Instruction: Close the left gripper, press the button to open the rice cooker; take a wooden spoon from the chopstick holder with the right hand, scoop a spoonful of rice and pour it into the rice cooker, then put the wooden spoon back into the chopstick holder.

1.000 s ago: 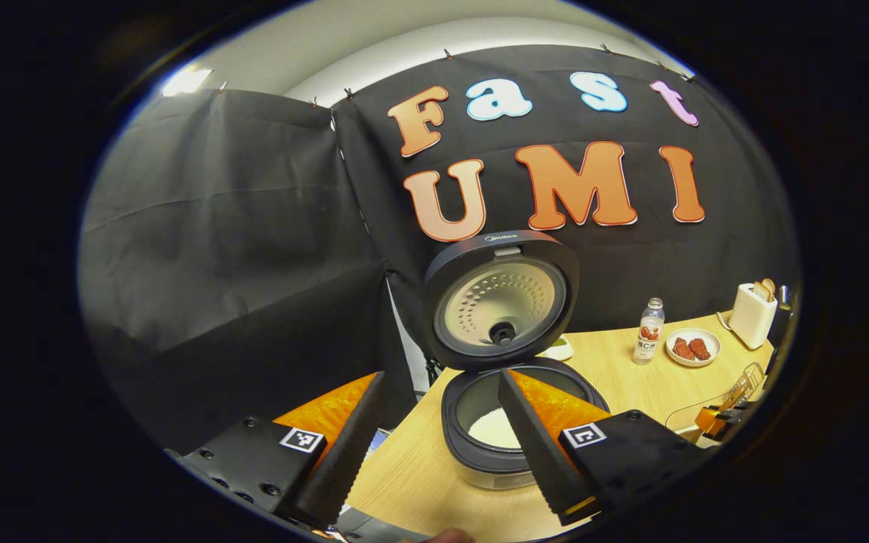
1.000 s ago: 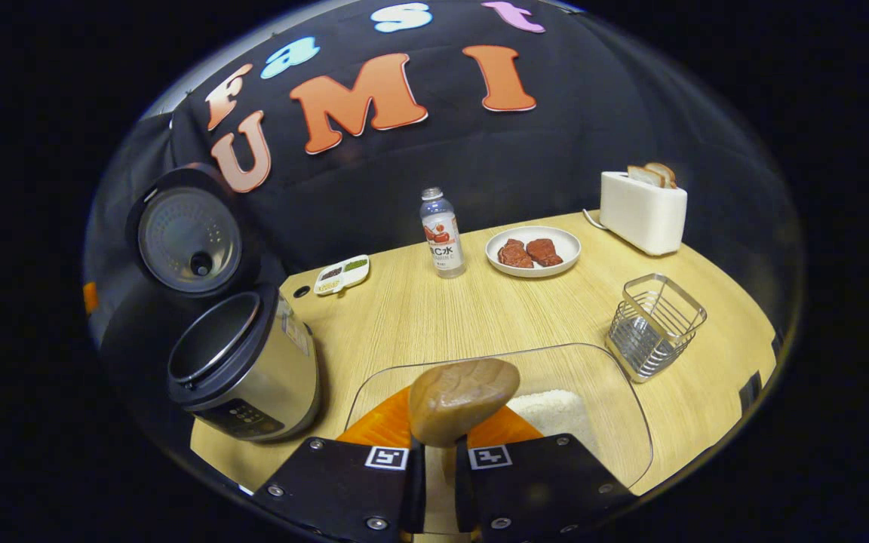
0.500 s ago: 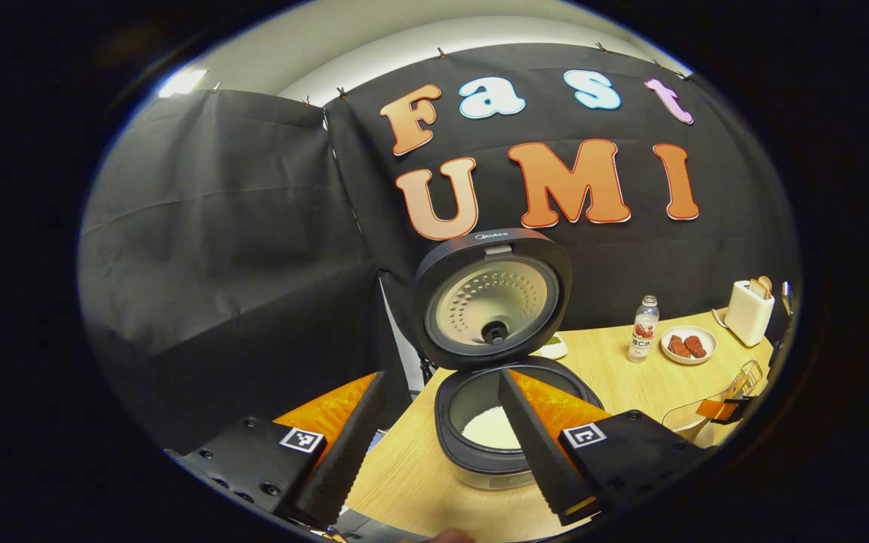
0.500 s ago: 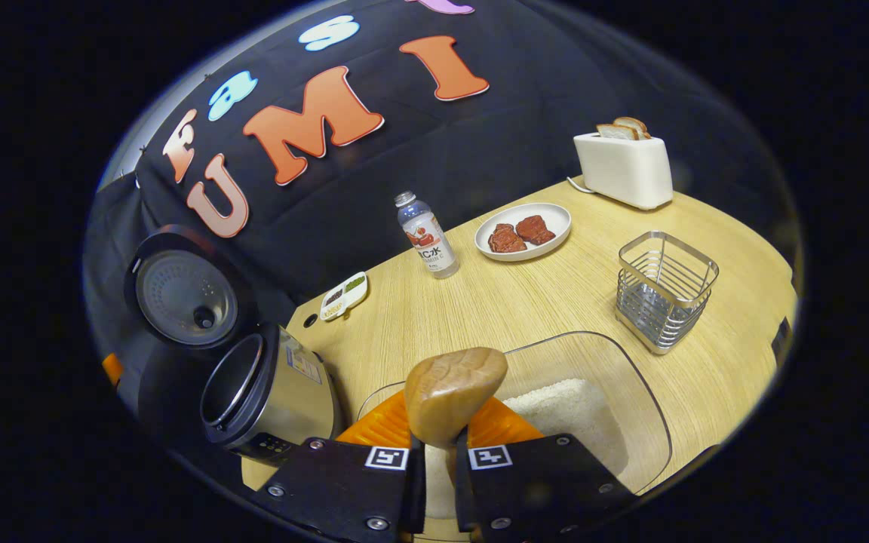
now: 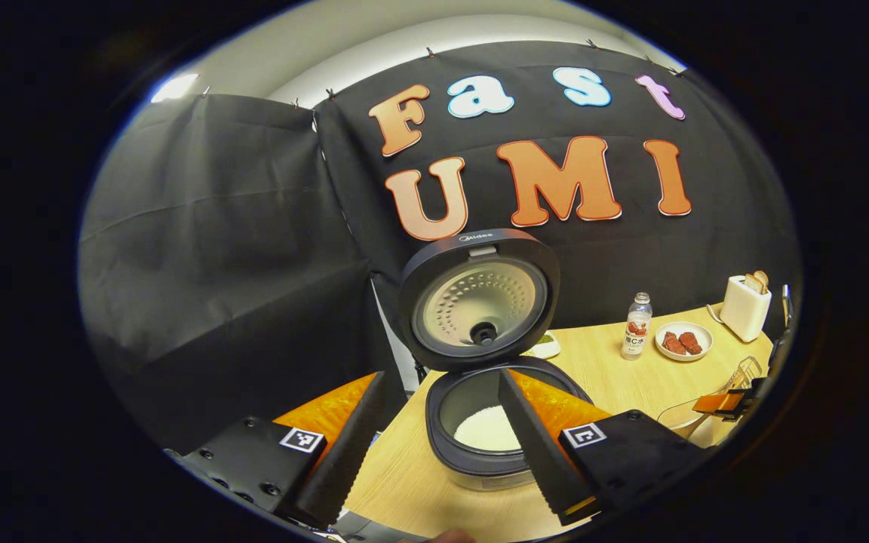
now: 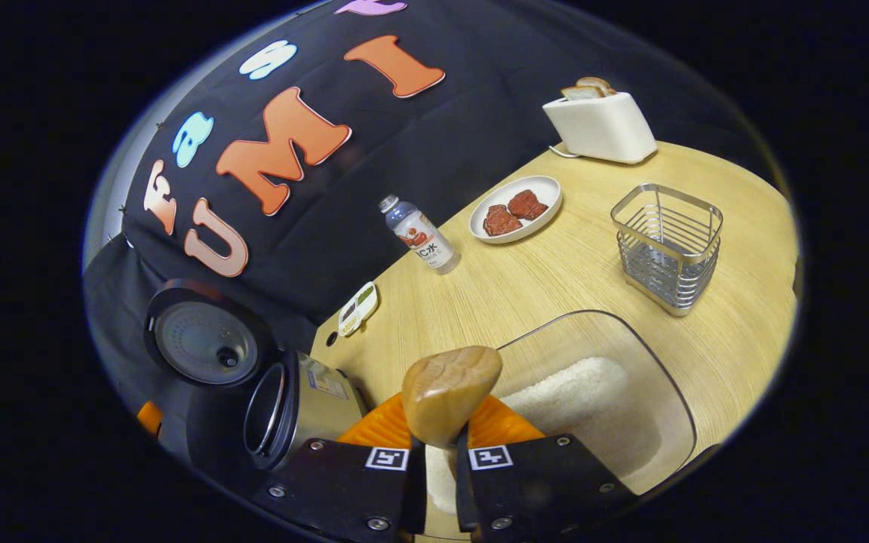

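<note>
Black rice cooker lid up, rice inside; right gripper clamps brown wooden spoon; wire chopstick holder awaits; left gripper gapes empty.

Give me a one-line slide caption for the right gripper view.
Right hand-held gripper shut on wooden spoon over glass rice dish, open rice cooker alongside.

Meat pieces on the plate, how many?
2, side by side on the white plate: left meat piece, right meat piece. Nothing seems hidden.
</note>
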Demonstrator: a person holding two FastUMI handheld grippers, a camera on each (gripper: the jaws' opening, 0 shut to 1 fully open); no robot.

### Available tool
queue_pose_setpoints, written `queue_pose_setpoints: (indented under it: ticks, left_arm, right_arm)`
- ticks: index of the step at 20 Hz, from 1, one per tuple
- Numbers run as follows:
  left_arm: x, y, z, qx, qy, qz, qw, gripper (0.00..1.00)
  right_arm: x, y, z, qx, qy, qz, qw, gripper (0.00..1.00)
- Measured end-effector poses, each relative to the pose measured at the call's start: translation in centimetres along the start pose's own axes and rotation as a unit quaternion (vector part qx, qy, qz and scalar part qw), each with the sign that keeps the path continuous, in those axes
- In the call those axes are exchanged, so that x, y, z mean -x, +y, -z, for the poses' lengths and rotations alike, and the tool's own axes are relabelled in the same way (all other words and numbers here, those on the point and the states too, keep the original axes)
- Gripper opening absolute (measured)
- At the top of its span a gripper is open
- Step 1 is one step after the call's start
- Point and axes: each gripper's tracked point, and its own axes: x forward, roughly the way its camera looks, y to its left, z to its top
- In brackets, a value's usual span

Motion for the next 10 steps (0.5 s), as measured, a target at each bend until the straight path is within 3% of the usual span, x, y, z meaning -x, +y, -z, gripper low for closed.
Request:
queue_pose_setpoints:
  ticks: [4, 5, 6, 7, 10]
  left_arm:
    - [0.0, 0.1, 0.0, 0.001, 0.0, -0.002, 1.0, 0.92]
    - [0.0, 0.3, 0.1, 0.003, 0.001, -0.004, 1.0, 0.99]
    - [0.0, 0.5, 0.2, 0.004, 0.002, -0.006, 1.0, 0.99]
    - [0.0, 0.6, 0.3, 0.004, 0.004, -0.008, 1.0, 0.92]
    - [-0.2, 1.0, 0.6, 0.005, 0.011, -0.013, 1.0, 0.92]
  right_arm:
    - [-0.4, 1.0, 1.0, -0.014, 0.021, -0.017, 1.0, 0.15]
    - [-0.2, 1.2, 1.1, -0.021, 0.029, -0.021, 0.999, 0.15]
    - [-0.5, 1.3, 1.3, -0.028, 0.035, -0.025, 0.999, 0.15]
    - [-0.5, 1.5, 1.5, -0.037, 0.04, -0.027, 0.998, 0.15]
    - [-0.8, 1.5, 1.6, -0.066, 0.051, -0.035, 0.996, 0.15]
